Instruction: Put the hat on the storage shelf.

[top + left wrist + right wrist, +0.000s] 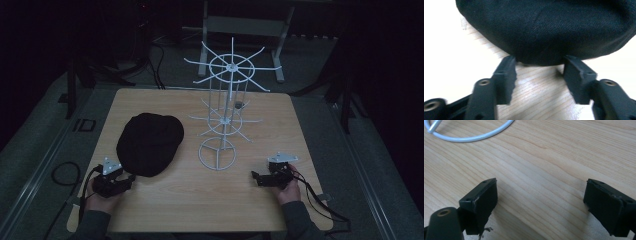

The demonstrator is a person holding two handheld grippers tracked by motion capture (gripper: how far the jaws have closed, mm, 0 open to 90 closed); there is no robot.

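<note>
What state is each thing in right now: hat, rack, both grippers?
black hat: lying flat on the table, its near edge at the left gripper's jaw tips.
white wire rack: upright, hooks bare.
left gripper: jaws apart, tips at the hat's edge, not clamped.
right gripper: jaws wide open over bare wood, holding nothing.

A light wooden table [165, 200] with rounded corners carries two things. A black cap [149, 143] lies toward the left edge, between the middle and the near edge. A white wire rack [225, 100] stands upright near the centre, its ring base [217, 153] flat on the wood, just right of the cap.
</note>
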